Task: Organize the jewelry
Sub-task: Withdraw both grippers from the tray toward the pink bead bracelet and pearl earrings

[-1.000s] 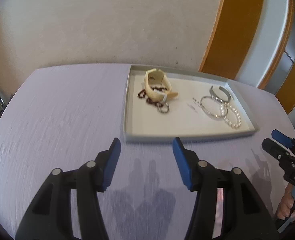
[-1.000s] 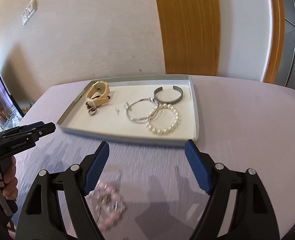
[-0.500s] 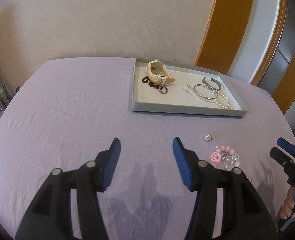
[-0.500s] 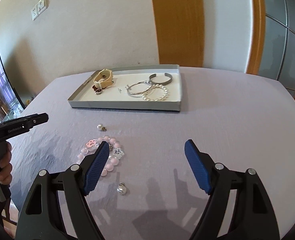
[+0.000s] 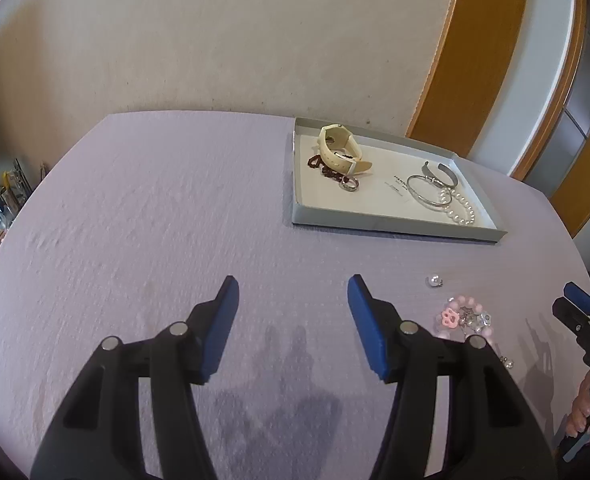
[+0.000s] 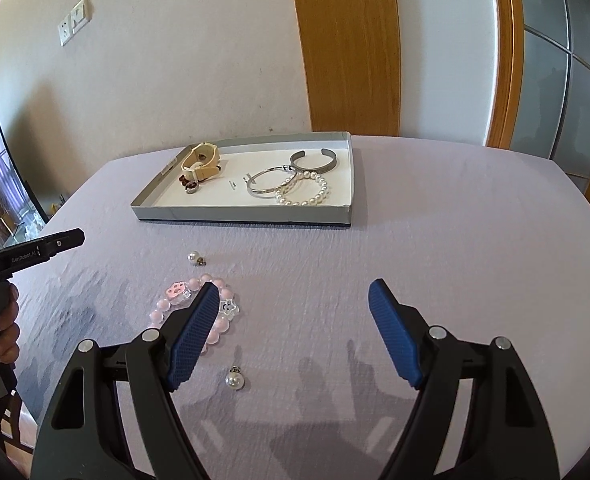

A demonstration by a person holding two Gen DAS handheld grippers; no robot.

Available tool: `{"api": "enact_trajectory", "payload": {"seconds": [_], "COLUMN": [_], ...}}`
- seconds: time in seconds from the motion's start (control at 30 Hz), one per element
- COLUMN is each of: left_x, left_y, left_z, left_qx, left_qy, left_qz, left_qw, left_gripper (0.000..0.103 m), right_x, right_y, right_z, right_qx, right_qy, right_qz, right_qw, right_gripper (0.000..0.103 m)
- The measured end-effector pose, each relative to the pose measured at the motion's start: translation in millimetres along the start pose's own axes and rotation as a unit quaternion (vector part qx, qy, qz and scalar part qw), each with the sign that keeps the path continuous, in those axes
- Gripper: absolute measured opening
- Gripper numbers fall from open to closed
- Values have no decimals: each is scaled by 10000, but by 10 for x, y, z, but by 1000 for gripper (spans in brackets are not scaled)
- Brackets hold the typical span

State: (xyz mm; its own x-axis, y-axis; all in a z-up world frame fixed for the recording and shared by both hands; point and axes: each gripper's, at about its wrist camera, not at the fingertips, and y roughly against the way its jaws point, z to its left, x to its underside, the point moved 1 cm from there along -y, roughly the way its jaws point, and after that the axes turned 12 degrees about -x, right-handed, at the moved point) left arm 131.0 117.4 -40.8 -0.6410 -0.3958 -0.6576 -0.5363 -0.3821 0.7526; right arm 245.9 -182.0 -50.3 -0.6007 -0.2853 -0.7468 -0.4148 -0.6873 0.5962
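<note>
A grey tray [image 5: 395,226] on the lilac tablecloth holds a cream watch [image 5: 339,148], a dark bead bracelet, a ring, a silver bangle [image 5: 427,196], a cuff and a pearl bracelet [image 5: 461,210]. In front of the tray lie a pink bead bracelet [image 6: 175,292] with charms and two loose pearl earrings [image 6: 234,380] [image 6: 194,257]. My left gripper [image 5: 293,292] hovers over bare cloth, left of the pink bracelet [image 5: 463,316]; its jaws are opening with nothing between them. My right gripper [image 6: 295,296] stands open and empty, its left finger over the pink bracelet's edge.
The table's rounded edge runs close on both sides. A wall and a wooden door frame [image 6: 347,48] stand behind the tray [image 6: 239,213]. A person's hand [image 6: 3,328] holds the left gripper's handle at the left of the right wrist view.
Both grippers have drawn back from the tray, which now looks smaller and farther. The pink bracelet and loose pearl earrings have come into view. Both grippers stay empty.
</note>
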Motion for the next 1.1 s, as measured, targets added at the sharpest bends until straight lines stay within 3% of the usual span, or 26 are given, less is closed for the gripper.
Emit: {"api": "enact_trajectory", "payload": {"seconds": [1.1], "left_x": [40], "left_y": [2], "left_z": [13], "left_qx": [116], "left_qy": [-189], "left_qz": [-74], "left_qw": [9997], "left_gripper": [61], "right_x": [66], "right_y": [-58], "right_z": [-60], "right_qx": [-50], "right_qy": [7], "right_qz": [102], "right_qw": [9999], "right_gripper": [74]}}
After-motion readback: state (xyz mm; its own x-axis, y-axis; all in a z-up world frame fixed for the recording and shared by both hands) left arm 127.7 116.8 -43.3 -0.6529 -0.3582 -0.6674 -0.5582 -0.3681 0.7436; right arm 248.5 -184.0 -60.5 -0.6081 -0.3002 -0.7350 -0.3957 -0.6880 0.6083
